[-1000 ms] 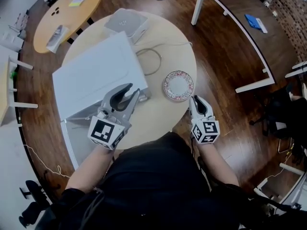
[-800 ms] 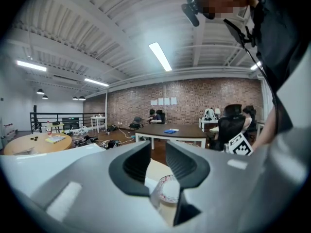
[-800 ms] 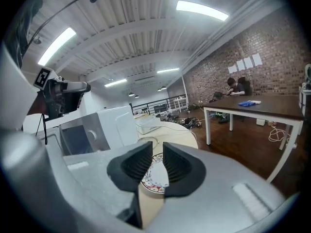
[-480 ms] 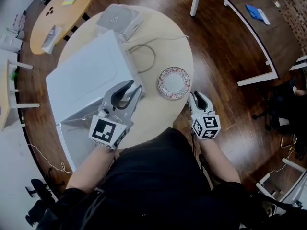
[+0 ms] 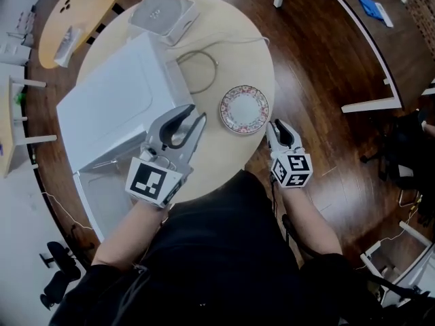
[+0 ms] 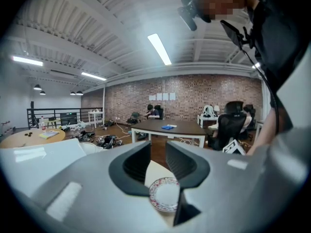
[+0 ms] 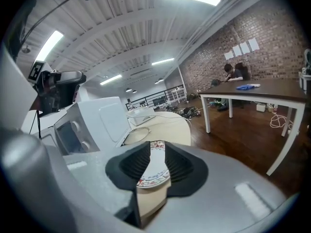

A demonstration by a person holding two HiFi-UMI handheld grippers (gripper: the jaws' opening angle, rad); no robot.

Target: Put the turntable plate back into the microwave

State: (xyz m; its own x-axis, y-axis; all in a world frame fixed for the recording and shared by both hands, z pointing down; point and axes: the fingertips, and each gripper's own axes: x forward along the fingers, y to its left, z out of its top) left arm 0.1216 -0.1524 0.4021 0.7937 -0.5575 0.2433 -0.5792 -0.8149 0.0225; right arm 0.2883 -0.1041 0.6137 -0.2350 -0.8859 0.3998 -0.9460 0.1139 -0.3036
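Observation:
The turntable plate (image 5: pixel 244 109), white with a red patterned rim, lies flat on the round beige table (image 5: pixel 224 26), right of the white microwave (image 5: pixel 112 107). My left gripper (image 5: pixel 194 114) hovers over the table between microwave and plate, open and empty; the plate (image 6: pixel 165 194) shows beyond its jaws. My right gripper (image 5: pixel 277 124) is at the table's near right edge, just short of the plate's rim. Its jaws are opening and nothing is pressed between them. The right gripper view shows the plate (image 7: pixel 154 166) through the gap, with the microwave (image 7: pixel 97 120) at left.
The microwave's door (image 5: pixel 102 189) hangs open toward me at lower left. A white box (image 5: pixel 163 15) and a looped cable (image 5: pixel 200 66) lie at the table's far side. An orange round table (image 5: pixel 75 12) and a dark desk (image 5: pixel 353 46) stand on the wooden floor beyond.
Both grippers have edged closer to the plate, the left from the microwave side. The right gripper's jaws stand wider apart. The plate has not moved on the table.

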